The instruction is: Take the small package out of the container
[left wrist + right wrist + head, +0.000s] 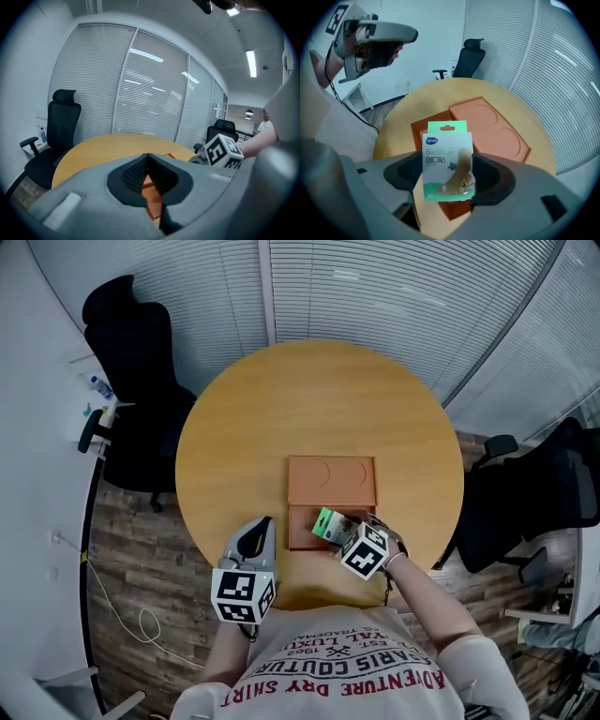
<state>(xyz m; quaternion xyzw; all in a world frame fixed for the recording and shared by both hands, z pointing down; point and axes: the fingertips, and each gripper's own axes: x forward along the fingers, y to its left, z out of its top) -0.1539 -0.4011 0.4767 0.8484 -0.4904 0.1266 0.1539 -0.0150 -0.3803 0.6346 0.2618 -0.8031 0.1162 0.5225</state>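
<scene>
Noted small package (pixel 447 161) upright between the jaws of the right gripper (pixel 451 180), printed face toward the gripper's camera, hang-tab uppermost. Judged very light: thin card backing with a glossy film front, so probably slippery on the face and easy to crease or buckle under a hard pinch. Best taken by the two long side edges, low to mid height, with gentle pressure; better to avoid the hang-tab, which looks flimsy and apt to bend. Seen gripped in just that way — right gripper spread wide, pads against the package's left and right edges, package clamped and held above the container (pixel 487 124). Container open directly beyond and below the jaws, lid folded flat on the far side, orange base nearer, all resting on the round wooden table (pixel 281 399). No contact visible between package and base, but lower edge of package partly masked by the gripper body, so cannot rule out a light touch. Left gripper (pixel 148 157) off to the right gripper's left, above the table's near edge, jaw tips closed together with nothing between them — only a sliver of orange container visible through the gap behind the tips. Main risk, as judged: package twisting or slipping out on any slackening of the hold.
</scene>
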